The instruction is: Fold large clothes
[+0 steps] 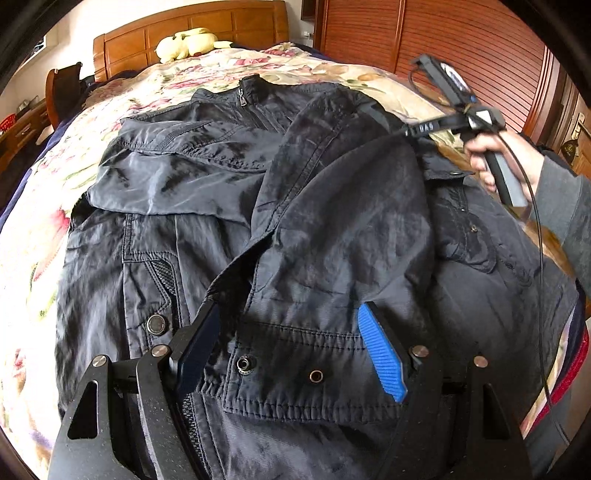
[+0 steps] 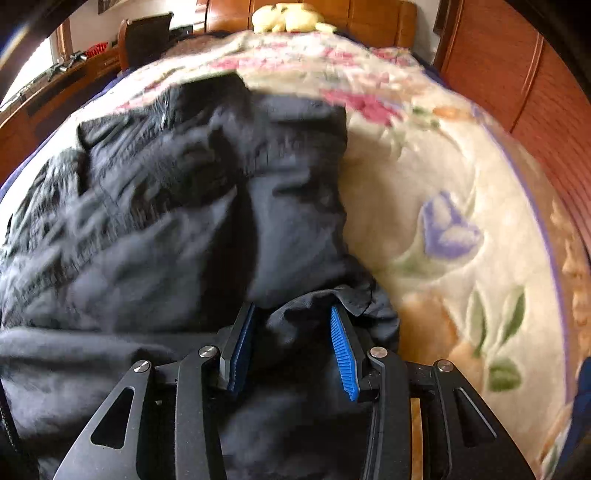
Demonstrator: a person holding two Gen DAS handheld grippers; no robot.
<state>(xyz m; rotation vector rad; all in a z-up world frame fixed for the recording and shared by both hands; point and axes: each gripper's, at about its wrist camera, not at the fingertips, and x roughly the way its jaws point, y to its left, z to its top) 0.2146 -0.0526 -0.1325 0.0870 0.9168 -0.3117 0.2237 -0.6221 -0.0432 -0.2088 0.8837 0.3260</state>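
Note:
A dark navy jacket [image 1: 229,221] lies spread on the bed, collar and zip toward the headboard, with one sleeve folded across its front [image 1: 332,206]. My left gripper [image 1: 291,321] is open just above the sleeve's cuff, which has metal snaps [image 1: 316,376]. My right gripper shows in the left wrist view [image 1: 413,131], held by a hand over the jacket's right shoulder. In the right wrist view the right gripper [image 2: 291,317] is open with dark jacket fabric [image 2: 177,229] bunched between its blue pads [image 2: 343,354]. That view is blurred.
The bed has a floral cream blanket [image 2: 443,206]. A yellow plush toy [image 1: 188,42] sits by the wooden headboard [image 1: 207,26]. A wooden wardrobe [image 1: 472,40] stands at the right, a desk and chair [image 1: 62,92] at the left.

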